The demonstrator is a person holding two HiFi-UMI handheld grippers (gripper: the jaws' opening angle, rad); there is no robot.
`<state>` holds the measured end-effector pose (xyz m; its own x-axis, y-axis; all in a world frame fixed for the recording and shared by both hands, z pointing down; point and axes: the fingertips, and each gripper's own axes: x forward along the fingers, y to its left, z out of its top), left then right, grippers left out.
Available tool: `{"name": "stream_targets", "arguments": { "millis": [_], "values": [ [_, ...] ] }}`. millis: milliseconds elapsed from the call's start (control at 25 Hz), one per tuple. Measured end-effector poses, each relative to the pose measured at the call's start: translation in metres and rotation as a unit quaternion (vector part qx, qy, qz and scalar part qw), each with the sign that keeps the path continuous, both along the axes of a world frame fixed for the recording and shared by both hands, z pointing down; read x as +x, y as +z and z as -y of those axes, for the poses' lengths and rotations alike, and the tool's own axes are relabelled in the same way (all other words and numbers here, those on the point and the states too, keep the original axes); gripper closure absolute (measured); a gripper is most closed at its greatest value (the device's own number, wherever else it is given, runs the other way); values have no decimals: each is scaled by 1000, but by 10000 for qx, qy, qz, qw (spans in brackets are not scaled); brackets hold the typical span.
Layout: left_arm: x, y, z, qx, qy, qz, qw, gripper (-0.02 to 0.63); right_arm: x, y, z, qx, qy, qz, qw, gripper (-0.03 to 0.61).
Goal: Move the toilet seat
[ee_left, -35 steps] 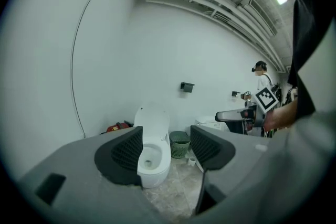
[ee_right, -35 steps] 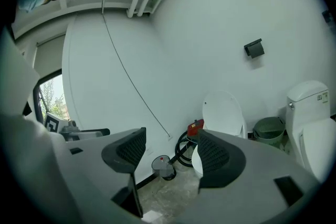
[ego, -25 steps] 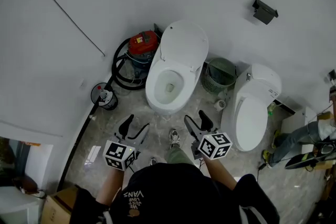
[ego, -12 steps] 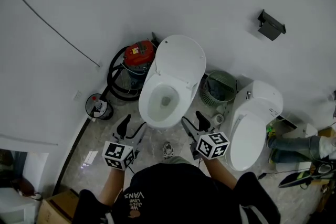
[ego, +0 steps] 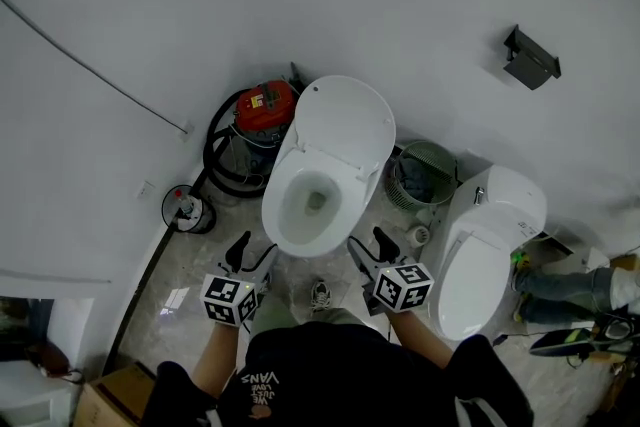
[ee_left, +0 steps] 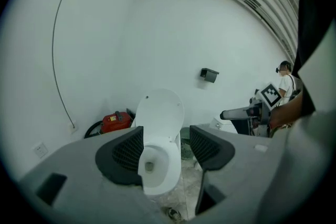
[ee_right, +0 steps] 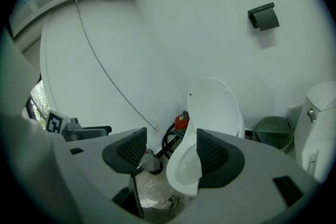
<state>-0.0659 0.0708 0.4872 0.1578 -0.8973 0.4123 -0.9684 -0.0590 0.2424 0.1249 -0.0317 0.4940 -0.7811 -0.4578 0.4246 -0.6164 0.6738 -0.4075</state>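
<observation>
A white toilet stands against the wall with its lid and seat [ego: 343, 127] raised over the open bowl [ego: 312, 203]. My left gripper [ego: 253, 252] hangs in the air just short of the bowl's front left, open and holding nothing. At the bowl's front right my right gripper [ego: 369, 246] is also open and empty. In the left gripper view the raised seat [ee_left: 160, 113] and bowl [ee_left: 152, 165] show between that gripper's [ee_left: 165, 147] spread jaws, well ahead. The right gripper view has the seat [ee_right: 215, 107] beyond its own [ee_right: 170, 152] open jaws.
A red vacuum with a black hose [ego: 263, 107] sits left of the toilet, a green basket [ego: 424, 171] to its right, then a second, closed toilet [ego: 487, 245]. A small round canister [ego: 185, 207] stands by the left wall. A dark box [ego: 531, 58] hangs on the wall.
The person has stepped closer, so the toilet now lies lower and nearer in the head view. Both grippers have closed in on the bowl's front, still open.
</observation>
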Motion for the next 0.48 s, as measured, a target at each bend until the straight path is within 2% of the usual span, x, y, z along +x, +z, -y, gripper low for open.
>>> {"name": "stream_targets", "arguments": {
  "millis": [160,280,440,480],
  "values": [
    [-20,31,5,-378,-32,-370,9986,342,5,21,7,-208,399,-210,9988,302],
    [-38,46,16,-531,86,-647,9965,344,6,42,7,-624,933,-178,9935,301],
    [-65,67,34,-717,322,-1065,9912,360,5,72,5,-1336,1851,116,9735,301],
    [-72,72,39,-734,385,-1186,9895,388,4,79,4,-1477,2073,190,9669,302]
  ]
}}
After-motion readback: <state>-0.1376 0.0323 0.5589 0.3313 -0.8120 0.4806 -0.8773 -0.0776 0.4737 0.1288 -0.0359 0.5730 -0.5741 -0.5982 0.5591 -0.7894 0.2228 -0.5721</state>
